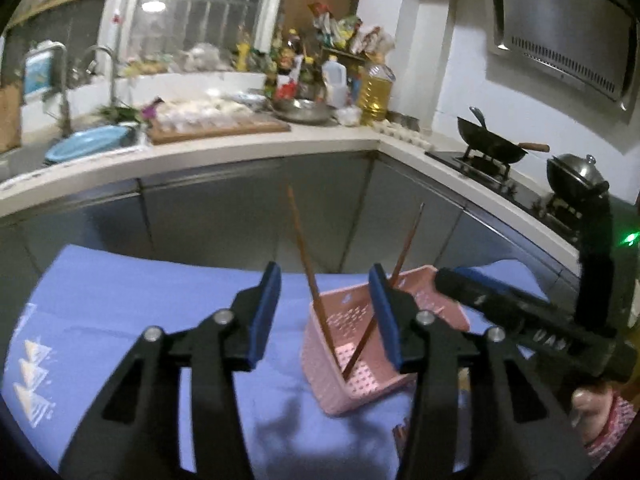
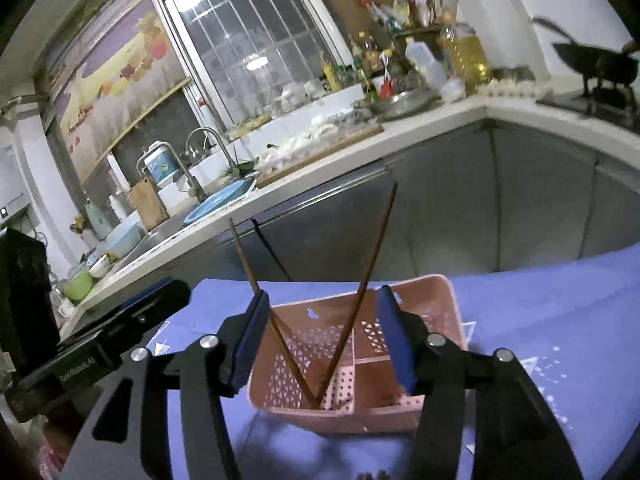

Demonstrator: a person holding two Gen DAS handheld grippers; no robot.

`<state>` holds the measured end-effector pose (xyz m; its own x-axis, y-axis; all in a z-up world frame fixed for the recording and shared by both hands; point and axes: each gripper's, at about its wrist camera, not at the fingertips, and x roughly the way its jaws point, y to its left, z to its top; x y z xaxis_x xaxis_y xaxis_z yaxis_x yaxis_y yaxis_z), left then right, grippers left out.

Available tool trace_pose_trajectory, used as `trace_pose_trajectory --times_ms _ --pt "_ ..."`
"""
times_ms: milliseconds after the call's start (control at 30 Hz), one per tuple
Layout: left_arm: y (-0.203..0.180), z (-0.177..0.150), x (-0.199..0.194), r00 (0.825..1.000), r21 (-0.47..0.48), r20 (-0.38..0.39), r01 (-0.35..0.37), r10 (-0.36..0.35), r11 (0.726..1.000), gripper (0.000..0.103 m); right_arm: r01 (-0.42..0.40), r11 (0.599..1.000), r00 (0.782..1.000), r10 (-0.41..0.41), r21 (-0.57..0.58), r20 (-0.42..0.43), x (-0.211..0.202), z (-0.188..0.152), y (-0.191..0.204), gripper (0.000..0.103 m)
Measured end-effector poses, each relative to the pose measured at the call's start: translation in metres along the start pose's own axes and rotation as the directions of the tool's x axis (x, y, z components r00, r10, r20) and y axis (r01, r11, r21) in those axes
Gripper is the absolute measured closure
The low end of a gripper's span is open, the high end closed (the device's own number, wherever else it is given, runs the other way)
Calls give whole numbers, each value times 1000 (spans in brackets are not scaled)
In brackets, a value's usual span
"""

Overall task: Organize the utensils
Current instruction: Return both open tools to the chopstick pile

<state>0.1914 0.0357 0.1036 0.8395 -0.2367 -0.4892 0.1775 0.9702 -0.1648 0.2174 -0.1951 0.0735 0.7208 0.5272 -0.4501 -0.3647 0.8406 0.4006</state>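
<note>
Left wrist view: the left gripper (image 1: 324, 316) is pointing forward and slightly down over the blue cloth (image 1: 120, 304), its jaws standing partly apart with nothing clamped between the pads. The pink basket (image 1: 320, 376) is sitting on the cloth ahead of the tool and slightly to the right, with the right finger overlapping its near rim in this view. Two chopsticks (image 1: 308, 264) are standing inside it, their lower ends meeting at the basket floor and their long axes splaying upward in a V, one leaning left and one leaning right. The right gripper (image 1: 520, 316) is reaching in from the right edge, its tip lying near the far right corner of the basket; a hand (image 1: 596, 404) is holding it.

Right wrist view: the right gripper (image 2: 324, 336) is facing the basket (image 2: 420, 412) almost squarely, jaws wide and gripping nothing. The chopsticks (image 2: 360, 296) are rising between the two fingers; the left stick is passing close to the left pad (image 2: 250, 344), and contact cannot be told. A divider is splitting the basket into compartments: the sticks are resting in the larger left one, while the right ones are showing no clear contents. The left gripper (image 2: 104, 348) is lying to the left, beside the basket.

Judgement: both tools are appearing about equally near; the right is aligned better with the sticks.
</note>
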Motion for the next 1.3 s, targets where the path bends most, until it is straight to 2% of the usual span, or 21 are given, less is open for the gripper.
trace_pose_trajectory --times_ms 67,133,200,233,300,367,467,567,633,700,767,833,933,1133,1233,1300 --pt "-2 -15 -21 1000 4 12 -23 23 1000 59 20 1000 1000 -20 0 20 -21 -13 2 46" --pt "-7 -36 -33 1000 14 -10 -22 22 1000 59 55 998 998 -55 -11 12 -40 -33 3 47" --pt "-16 -69 -36 997 40 -79 -10 13 999 59 111 993 993 -112 -32 -34 -54 -67 2 52" --pt "-20 -83 -35 993 48 -114 3 2 999 59 140 989 987 -143 -45 -67 -59 -87 -1 59" --pt "-34 -122 -29 974 67 -222 58 -42 996 59 183 981 971 -190 -58 -144 -64 -124 -6 73" --pt "-45 -148 -25 953 67 -293 99 -75 993 64 198 979 954 -205 -58 -218 -66 -156 -10 79" --pt "-60 -184 -20 915 54 -385 148 -117 987 73 209 975 933 -220 -69 -286 -71 -194 -7 81" --pt "-71 -207 -16 899 92 -433 121 -70 988 79 198 974 921 -223 -108 -319 -74 -218 6 81" --pt "-75 -217 -15 889 108 -455 110 -50 988 80 199 968 912 -241 -155 -332 -73 -228 15 81" --pt "-81 -224 -18 898 153 -441 80 -4 985 82 231 951 903 -289 -207 -317 -72 -229 22 81" --pt "-83 -224 -21 891 147 -454 83 -8 986 82 275 929 891 -342 -247 -297 -73 -231 21 81" --pt "-83 -221 -24 884 115 -465 106 -40 988 82 278 932 893 -340 -233 -295 -77 -231 17 81" --pt "-87 -221 -28 885 113 -462 118 -53 987 82 299 926 890 -357 -228 -284 -82 -228 11 81" --pt "-99 -225 -22 888 171 -459 83 5 982 81 301 934 894 -347 -191 -285 -89 -228 1 81" --pt "-95 -224 -20 882 143 -471 96 -18 985 81 296 937 898 -339 -186 -279 -89 -228 5 81" --pt "-96 -224 -20 884 158 -468 91 -7 983 81 272 944 904 -318 -187 -287 -88 -230 10 81"
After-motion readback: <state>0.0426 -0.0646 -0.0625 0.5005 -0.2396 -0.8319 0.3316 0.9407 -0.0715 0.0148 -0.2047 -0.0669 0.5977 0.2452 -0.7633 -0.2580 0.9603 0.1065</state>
